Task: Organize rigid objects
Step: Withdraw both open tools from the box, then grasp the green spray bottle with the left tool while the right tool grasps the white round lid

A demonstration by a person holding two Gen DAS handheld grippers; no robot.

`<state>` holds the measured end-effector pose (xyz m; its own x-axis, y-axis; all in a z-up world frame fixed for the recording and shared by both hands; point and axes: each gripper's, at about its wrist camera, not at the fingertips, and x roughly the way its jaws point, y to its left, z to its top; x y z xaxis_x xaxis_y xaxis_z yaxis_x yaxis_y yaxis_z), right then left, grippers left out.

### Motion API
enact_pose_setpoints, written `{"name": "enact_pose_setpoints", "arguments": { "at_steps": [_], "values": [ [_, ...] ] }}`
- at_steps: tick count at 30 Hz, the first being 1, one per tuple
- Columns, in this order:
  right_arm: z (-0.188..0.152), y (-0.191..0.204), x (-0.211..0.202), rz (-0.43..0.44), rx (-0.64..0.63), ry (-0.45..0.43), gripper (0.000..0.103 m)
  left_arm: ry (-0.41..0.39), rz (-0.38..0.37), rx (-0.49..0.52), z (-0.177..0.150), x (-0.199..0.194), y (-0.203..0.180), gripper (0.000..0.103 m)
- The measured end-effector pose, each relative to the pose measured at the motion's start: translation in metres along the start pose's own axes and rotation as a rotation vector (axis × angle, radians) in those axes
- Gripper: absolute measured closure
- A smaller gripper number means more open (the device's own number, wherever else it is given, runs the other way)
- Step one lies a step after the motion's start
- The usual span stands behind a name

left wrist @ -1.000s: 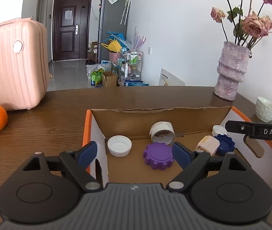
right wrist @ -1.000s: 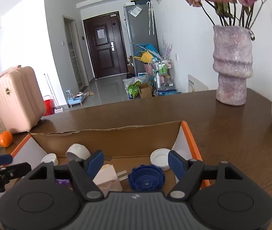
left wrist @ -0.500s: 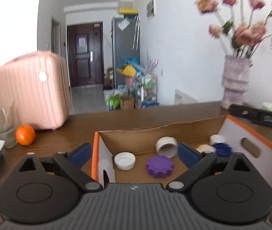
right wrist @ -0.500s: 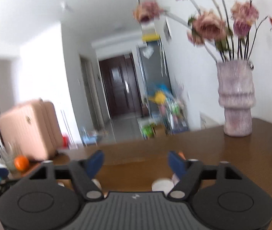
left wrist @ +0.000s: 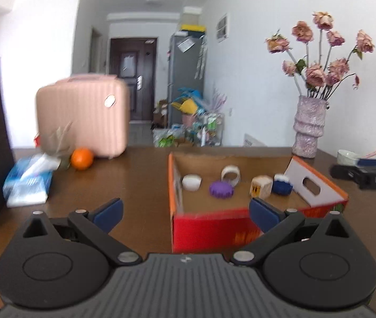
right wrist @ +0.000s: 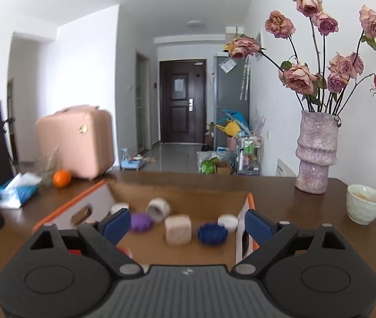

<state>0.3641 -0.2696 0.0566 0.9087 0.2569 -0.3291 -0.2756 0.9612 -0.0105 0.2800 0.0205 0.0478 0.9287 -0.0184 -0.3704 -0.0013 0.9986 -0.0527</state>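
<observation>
The cardboard box [left wrist: 317, 185] rests on the wooden table [left wrist: 124, 175], ahead of both grippers. Inside lie a purple cap [left wrist: 221, 189], a blue cap [left wrist: 282, 185], two white caps, a tape roll [left wrist: 231, 174] and a beige cube [left wrist: 260, 186] (none touched). Left gripper [left wrist: 185, 209] and right gripper [right wrist: 187, 224]: jaws opening, nothing between them.

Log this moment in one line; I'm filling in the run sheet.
left claw: opening, empty | right claw: opening, empty | box: holds caps, tape roll, cube | table
</observation>
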Motion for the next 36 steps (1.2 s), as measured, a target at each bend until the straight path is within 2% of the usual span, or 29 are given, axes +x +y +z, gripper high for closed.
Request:
{"name": "enact_pose_setpoints", "arguments": {
  "at_steps": [3, 5, 12, 16, 22, 23, 25, 27, 31, 36],
  "values": [
    [-0.024, 0.005, -0.030, 0.001, -0.027, 0.044, 0.010, 0.070, -0.023, -0.007, -0.024, -0.016, -0.007, 0.000],
    [-0.041, 0.009, -0.050, 0.000, -0.043, 0.056, 0.010, 0.108, -0.045, 0.026, -0.041, -0.024, -0.016, 0.000],
    [-0.094, 0.022, -0.093, -0.002, -0.067, 0.094, 0.011, 0.130, -0.061, 0.109, -0.060, -0.036, -0.042, 0.000],
    [-0.107, 0.021, -0.099, -0.013, -0.077, 0.111, 0.011, 0.146, -0.077, 0.119, -0.066, -0.035, -0.055, 0.000],
    [-0.116, 0.019, -0.090, 0.068, -0.056, 0.148, 0.025, 0.183, -0.077, 0.141, -0.071, -0.028, -0.069, 0.000],
    [-0.118, 0.022, -0.086, 0.076, -0.059, 0.158, 0.031, 0.190, -0.079, 0.141, -0.072, -0.026, -0.071, 0.000],
    [-0.121, 0.028, -0.081, 0.115, -0.040, 0.176, 0.048, 0.200, -0.075, 0.147, -0.074, -0.023, -0.074, 0.000],
    [-0.123, 0.041, -0.078, 0.154, -0.054, 0.171, 0.050, 0.198, -0.070, 0.149, -0.075, -0.019, -0.074, 0.000],
    [-0.126, 0.068, -0.076, 0.284, -0.123, 0.182, 0.050, 0.216, -0.068, 0.093, -0.074, -0.009, -0.066, 0.000],
    [-0.125, 0.087, -0.082, 0.369, -0.219, 0.167, 0.051, 0.310, -0.185, -0.149, -0.071, 0.015, -0.042, 0.000]
  ]
}}
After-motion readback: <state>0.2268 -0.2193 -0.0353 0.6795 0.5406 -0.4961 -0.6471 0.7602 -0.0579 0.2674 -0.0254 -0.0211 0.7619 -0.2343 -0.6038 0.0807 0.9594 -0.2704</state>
